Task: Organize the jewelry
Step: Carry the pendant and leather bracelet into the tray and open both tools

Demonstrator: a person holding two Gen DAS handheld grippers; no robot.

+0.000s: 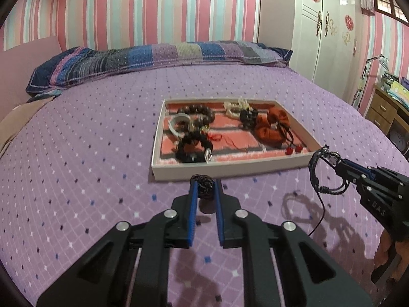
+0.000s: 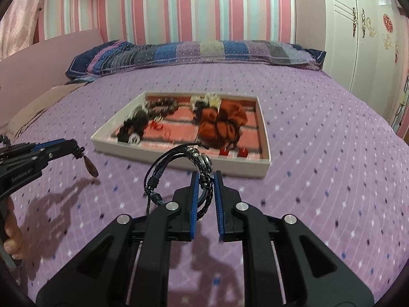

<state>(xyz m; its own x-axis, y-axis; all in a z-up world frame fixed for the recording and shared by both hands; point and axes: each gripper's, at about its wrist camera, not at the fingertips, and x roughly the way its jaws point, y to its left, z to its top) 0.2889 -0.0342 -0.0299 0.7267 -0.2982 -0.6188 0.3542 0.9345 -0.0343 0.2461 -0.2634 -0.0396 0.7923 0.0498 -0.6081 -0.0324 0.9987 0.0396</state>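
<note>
Jewelry mostly lies heaped in the white tray (image 1: 230, 170) at twelve o'clock on the bed, while the right gripper (image 2: 204, 176) pinches a limp, light braided bracelet (image 2: 179, 171) and the left gripper (image 1: 205, 185) a dark knotted bead (image 1: 203, 185), both best gripped by their cords.

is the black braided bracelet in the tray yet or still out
Out. The black braided bracelet hangs clamped in the right gripper above the bedspread, short of the tray.

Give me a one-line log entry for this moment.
left gripper: shut on dark knotted pendant | right gripper: shut on black cord bracelet | both above purple bedspread, short of jewelry tray
</note>
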